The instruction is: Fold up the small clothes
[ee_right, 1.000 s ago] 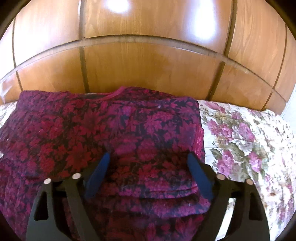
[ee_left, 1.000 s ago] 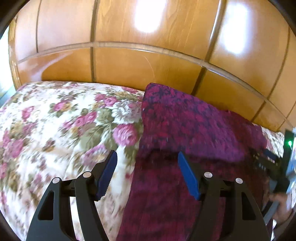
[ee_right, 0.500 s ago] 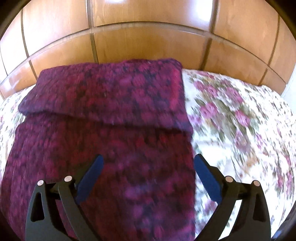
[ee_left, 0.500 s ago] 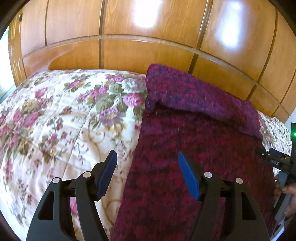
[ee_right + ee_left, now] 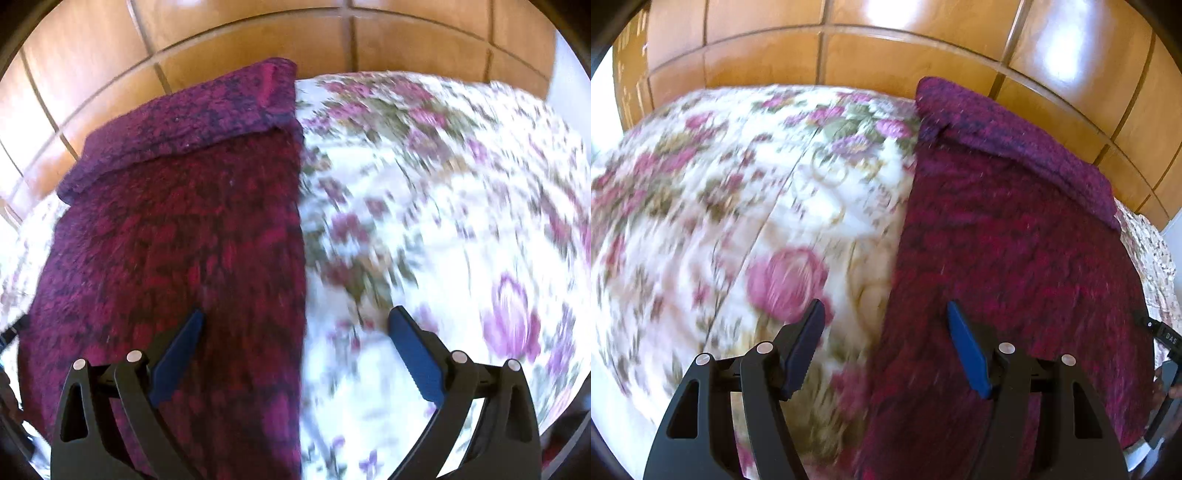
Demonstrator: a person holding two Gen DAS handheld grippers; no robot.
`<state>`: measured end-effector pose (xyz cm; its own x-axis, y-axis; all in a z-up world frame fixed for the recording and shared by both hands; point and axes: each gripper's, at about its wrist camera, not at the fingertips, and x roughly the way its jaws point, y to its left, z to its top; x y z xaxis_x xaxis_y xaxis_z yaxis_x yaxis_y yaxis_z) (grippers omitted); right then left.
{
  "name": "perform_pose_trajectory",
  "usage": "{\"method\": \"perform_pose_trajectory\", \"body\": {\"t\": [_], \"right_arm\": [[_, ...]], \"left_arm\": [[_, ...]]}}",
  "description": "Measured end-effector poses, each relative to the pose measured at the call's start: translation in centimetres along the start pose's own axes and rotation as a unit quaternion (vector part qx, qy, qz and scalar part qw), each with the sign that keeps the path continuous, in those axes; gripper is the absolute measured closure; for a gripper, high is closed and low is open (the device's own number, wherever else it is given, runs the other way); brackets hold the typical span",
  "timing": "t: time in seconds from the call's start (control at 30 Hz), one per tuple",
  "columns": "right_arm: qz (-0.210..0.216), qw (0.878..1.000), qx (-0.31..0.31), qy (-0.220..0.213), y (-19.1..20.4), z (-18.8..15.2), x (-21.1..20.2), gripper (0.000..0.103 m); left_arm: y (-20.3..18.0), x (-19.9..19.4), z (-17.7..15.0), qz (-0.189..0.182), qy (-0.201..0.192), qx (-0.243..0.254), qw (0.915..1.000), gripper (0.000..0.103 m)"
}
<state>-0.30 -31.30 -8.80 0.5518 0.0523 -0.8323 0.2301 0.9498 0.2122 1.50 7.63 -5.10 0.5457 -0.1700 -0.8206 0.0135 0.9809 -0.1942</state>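
Note:
A dark red and purple floral garment (image 5: 1004, 251) lies flat on the bed as a long strip, its far end folded over into a band by the headboard. It also shows in the right wrist view (image 5: 177, 236). My left gripper (image 5: 886, 332) is open and empty, hovering over the garment's left edge. My right gripper (image 5: 295, 339) is open and empty, hovering over the garment's right edge. Both views are blurred by motion.
A floral bedspread (image 5: 738, 206) covers the bed on both sides of the garment, and it shows in the right wrist view too (image 5: 443, 206). A glossy wooden headboard (image 5: 886, 51) rises behind. Part of the other gripper (image 5: 1167, 339) shows at the right edge.
Both grippers have pulled back from the headboard toward the near end of the garment and spread apart to its side edges. Both stay open and empty.

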Motion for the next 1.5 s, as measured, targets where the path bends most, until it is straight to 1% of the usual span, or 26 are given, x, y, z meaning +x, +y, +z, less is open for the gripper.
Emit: {"method": "perform_pose_trajectory", "body": {"t": [0.13,0.23,0.3,0.33,0.37,0.4,0.43,0.47,0.5,0.53,0.57,0.6,0.67,0.7,0.77,0.87,0.93,1.0,1.13,1.2,1.3,1.33,1.4,1.43,1.47,1.5], "right_arm": [[0.002,1.0,-0.013,0.001,0.2,-1.9,-1.1,0.004],[0.018,1.0,-0.024,0.011,0.3,-3.0,-1.9,0.004],[0.03,0.999,-0.036,0.023,0.6,-4.2,-2.6,0.005],[0.035,0.998,-0.042,0.029,0.7,-4.7,-2.9,0.005],[0.039,0.997,-0.051,0.037,0.8,-5.4,-3.2,0.007],[0.041,0.997,-0.058,0.043,1.0,-6.0,-3.6,0.011],[0.045,0.996,-0.065,0.051,1.2,-6.8,-4.0,0.014],[0.049,0.995,-0.067,0.058,1.3,-7.3,-4.3,0.021],[0.055,0.994,-0.068,0.064,1.3,-7.7,-4.6,0.029],[0.061,0.993,-0.067,0.069,1.3,-8.1,-4.8,0.034],[0.078,0.991,-0.066,0.08,1.4,-8.3,-5.0,0.048],[0.098,0.989,-0.062,0.09,1.4,-8.3,-5.2,0.067],[0.128,0.986,-0.05,0.099,1.5,-7.7,-5.6,0.08],[0.143,0.984,-0.046,0.094,1.7,-7.2,-6.0,0.082],[0.175,0.981,-0.029,0.074,1.8,-5.9,-6.9,0.083],[0.206,0.978,-0.009,0.033,2.0,-3.3,-8.0,0.084],[0.218,0.976,0.006,0.012,1.9,-1.6,-8.0,0.084],[0.219,0.975,0.028,-0.006,1.8,0.3,-7.2,0.084],[0.2,0.978,0.066,-0.014,1.5,3.3,-4.4,0.084],[0.191,0.978,0.082,-0.009,0.9,5.2,-2.8,0.085],[0.175,0.979,0.101,-0.002,0.9,7.1,-0.7,0.085],[0.171,0.979,0.108,0.004,1.0,7.8,0.2,0.085],[0.162,0.98,0.115,0.005,1.0,8.8,1.4,0.085],[0.161,0.98,0.115,0.005,1.0,9.1,1.9,0.085],[0.161,0.98,0.118,0.006,1.1,9.5,2.3,0.083],[0.162,0.979,0.123,0.009,1.0,9.9,2.8,0.079]], "left_arm": [[0.2,-1.3,-2.3,-0.016,0.003,-0.002,0.9999,0.036],[0.0,-2.5,-4.0,-0.033,0.01,-0.002,0.9994,0.036],[-0.4,-3.3,-5.2,-0.041,0.013,0.009,0.999,0.036],[-0.6,-3.6,-5.6,-0.046,0.017,0.016,0.9987,0.043],[-0.8,-3.8,-6.0,-0.052,0.021,0.021,0.9982,0.047],[-0.9,-4.0,-6.3,-0.058,0.025,0.025,0.9977,0.052],[-1.0,-4.2,-6.5,-0.063,0.028,0.029,0.9972,0.061],[-1.0,-4.4,-6.5,-0.071,0.03,0.031,0.9965,0.066],[-0.9,-4.4,-6.4,-0.076,0.032,0.033,0.996,0.074],[-0.7,-4.5,-6.3,-0.086,0.035,0.031,0.9952,0.08],[-0.5,-4.6,-6.0,-0.1,0.04,0.027,0.9939,0.082],[-0.4,-4.8,-5.7,-0.11,0.041,0.023,0.9928,0.084],[0.0,-5.6,-4.9,-0.14,0.035,0.012,0.9895,0.085],[0.1,-5.9,-4.6,-0.151,0.032,0.007,0.988,0.086],[0.3,-6.7,-3.5,-0.179,0.021,-0.006,0.9836,0.086],[0.2,-6.9,-1.7,-0.22,0.005,-0.027,0.975,0.086],[0.1,-6.1,0.0,-0.24,-0.008,-0.038,0.9699,0.086],[-0.2,-5.3,1.7,-0.252,-0.016,-0.049,0.9663,0.086],[-1.0,-2.7,6.1,-0.251,-0.026,-0.063,0.9656,0.087],[-1.4,-1.0,8.0,-0.252,-0.017,-0.064,0.9655,0.087],[-2.4,1.8,10.6,-0.241,0.003,-0.065,0.9682,0.086],[-2.6,3.1,11.5,-0.235,0.013,-0.074,0.9691,0.087],[-2.6,4.8,12.7,-0.234,0.027,-0.089,0.9677,0.087],[-2.5,5.7,13.2,-0.231,0.035,-0.103,0.9668,0.085],[-2.2,6.5,13.7,-0.229,0.045,-0.12,0.965,0.085],[-1.9,7.3,14.0,-0.236,0.058,-0.137,0.9604,0.081]]}}
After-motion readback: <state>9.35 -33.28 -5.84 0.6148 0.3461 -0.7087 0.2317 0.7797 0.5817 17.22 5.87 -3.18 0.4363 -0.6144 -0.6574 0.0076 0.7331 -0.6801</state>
